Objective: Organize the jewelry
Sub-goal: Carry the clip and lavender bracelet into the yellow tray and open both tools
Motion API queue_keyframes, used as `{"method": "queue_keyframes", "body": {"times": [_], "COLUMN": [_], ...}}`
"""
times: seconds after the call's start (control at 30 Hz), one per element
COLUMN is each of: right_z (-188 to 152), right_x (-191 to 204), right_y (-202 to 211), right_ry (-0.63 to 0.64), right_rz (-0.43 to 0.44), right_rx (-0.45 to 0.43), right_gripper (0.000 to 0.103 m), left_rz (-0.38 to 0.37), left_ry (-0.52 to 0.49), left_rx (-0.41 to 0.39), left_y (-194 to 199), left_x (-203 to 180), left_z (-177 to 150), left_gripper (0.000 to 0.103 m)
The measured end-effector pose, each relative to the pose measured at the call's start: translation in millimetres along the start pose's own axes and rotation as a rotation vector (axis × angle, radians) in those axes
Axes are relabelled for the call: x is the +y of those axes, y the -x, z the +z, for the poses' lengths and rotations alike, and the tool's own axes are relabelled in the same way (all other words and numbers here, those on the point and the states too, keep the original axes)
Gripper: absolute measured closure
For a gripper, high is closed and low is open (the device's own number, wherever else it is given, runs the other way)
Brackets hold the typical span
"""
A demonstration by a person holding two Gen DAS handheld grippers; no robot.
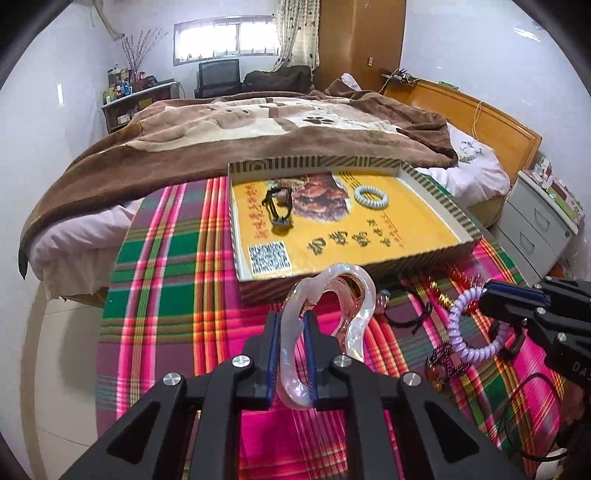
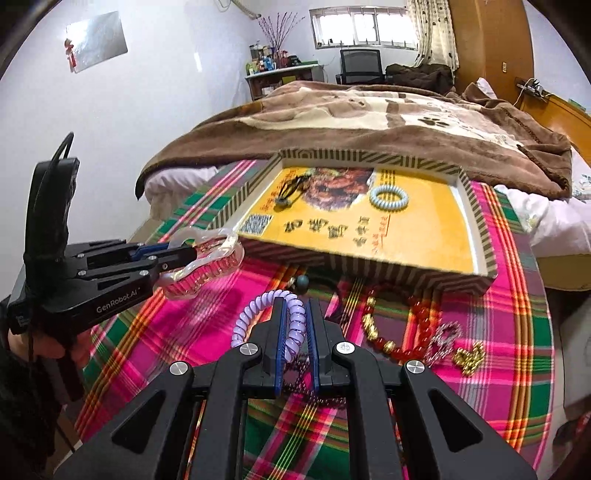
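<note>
Left tongs [image 1: 291, 325]: clamped on the clear wavy bangle [image 1: 325, 295], long axis running away toward the box [image 1: 436, 254].
Right tongs [image 2: 295, 317]: clamped on the lilac coil bracelet [image 2: 258, 306], above the plaid cloth [image 2: 192, 332].

White walls, bright barred window [image 1: 226, 36], wooden wardrobe [image 1: 360, 40] — brown blanket [image 1: 236, 129] over bed, grey drawer unit [image 1: 539, 225] beside it.

Black tongs [image 1: 291, 325], blue pads, silver screws
</note>
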State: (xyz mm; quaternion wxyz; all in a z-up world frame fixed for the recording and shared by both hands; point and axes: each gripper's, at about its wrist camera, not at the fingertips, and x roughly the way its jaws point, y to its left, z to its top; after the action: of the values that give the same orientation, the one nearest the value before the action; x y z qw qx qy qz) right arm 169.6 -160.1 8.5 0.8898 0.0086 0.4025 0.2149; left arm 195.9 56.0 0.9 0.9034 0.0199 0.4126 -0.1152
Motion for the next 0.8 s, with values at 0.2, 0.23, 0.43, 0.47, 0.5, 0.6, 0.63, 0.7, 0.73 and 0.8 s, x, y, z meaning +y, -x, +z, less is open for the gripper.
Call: {"method": "queue_keyframes", "body": {"times": [0.2, 0.23, 0.43, 0.47, 0.5, 0.6, 0.63, 0.7, 0.73, 0.8], "right_z": [23.7, 28.5, 52.3, 55.5, 58.9, 64.6, 66.3, 69.2, 70.6, 74.4], "right_x": [-10.5, -12.8, -29.5, -33.1, -36.7, -42.8, -44.4, -46.9, -47.9, -50.7], "right_y": [1.3, 0.9, -13.0, -17.2, -22.9, -37.2, -43.1, -52.3, -55.5, -65.7], "right_ry": [-0.028, -0.035, -0.085, -0.097, -0.111, -0.122, -0.127, -0.13, -0.13, -0.13], "right_rz": [-0.003, -0.006, -0.019, -0.017, -0.015, -0.031, -0.03, -0.037, -0.039, -0.048], "right_rx": [-0.022, -0.027, -0.035, -0.034, -0.029, -0.014, -0.006, 0.0, 0.002, 0.012], "right_gripper": [0.092, 0.092, 0.092, 0.092, 0.092, 0.092, 0.092, 0.092, 0.092, 0.092], "left_rz": [-0.017, -0.021, -0.04, -0.044, -0.049, -0.064, -0.069, -0.067, -0.062, -0.074], "left_ry": [0.019, 0.019, 0.009, 0.006, 0.008, 0.004, 0.002, 0.003, -0.011, -0.01], "left_rx": [-0.01, -0.014, -0.032, -0.033, -0.028, -0.019, -0.015, -0.01, -0.011, -0.009], "left_y": [0.7, -0.1, -15.9, -19.4, -24.2, -42.2, -47.8, -60.6, -66.3, -76.4], "left_x": [7.6, 7.8, 7.4, 5.9, 5.6, 3.2, 2.8, 2.1, -0.3, -1.1], "left_z": [24.1, 28.3, 63.0, 68.1, 73.0, 88.4, 92.4, 100.1, 103.2, 109.1], "left_gripper": [0.09, 0.09, 0.09, 0.09, 0.09, 0.09, 0.09, 0.09, 0.09, 0.09]}}
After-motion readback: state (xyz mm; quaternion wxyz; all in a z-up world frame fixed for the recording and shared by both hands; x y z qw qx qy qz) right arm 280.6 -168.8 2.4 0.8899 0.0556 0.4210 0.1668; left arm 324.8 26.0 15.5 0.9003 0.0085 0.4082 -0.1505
